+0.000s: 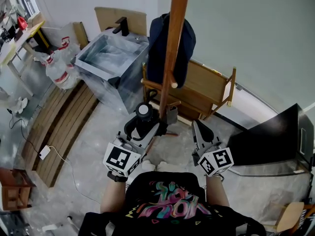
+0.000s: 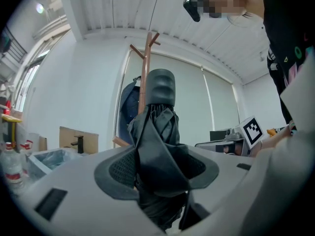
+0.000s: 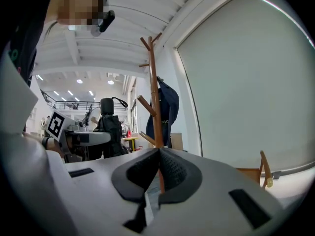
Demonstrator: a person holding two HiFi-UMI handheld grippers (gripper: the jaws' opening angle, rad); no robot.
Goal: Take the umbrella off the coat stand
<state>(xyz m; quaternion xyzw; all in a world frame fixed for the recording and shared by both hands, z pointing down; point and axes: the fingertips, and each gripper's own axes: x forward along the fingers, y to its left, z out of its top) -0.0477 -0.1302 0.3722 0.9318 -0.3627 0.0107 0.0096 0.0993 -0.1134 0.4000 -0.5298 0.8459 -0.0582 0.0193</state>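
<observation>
A folded black umbrella [image 1: 143, 118] stands upright between the jaws of my left gripper [image 1: 147, 128], just left of the coat stand's wooden pole [image 1: 174, 38]. In the left gripper view the pads press on the umbrella's fabric [image 2: 156, 146], its handle [image 2: 161, 86] rises above them, and the coat stand [image 2: 144, 77] is behind. The umbrella hangs clear of the stand's pegs. My right gripper [image 1: 197, 125] is to the right of the pole, shut with nothing in it [image 3: 158, 152]. The right gripper view shows the coat stand [image 3: 153, 92] ahead and the umbrella [image 3: 109, 127] at left.
A dark blue jacket [image 1: 158, 48] hangs on the stand. Behind it is a wooden frame [image 1: 209, 90]; to the left a plastic-wrapped basin unit [image 1: 110, 58], bottles [image 1: 56, 69] and wooden planks [image 1: 64, 127]. A black panel [image 1: 275, 139] lies at right.
</observation>
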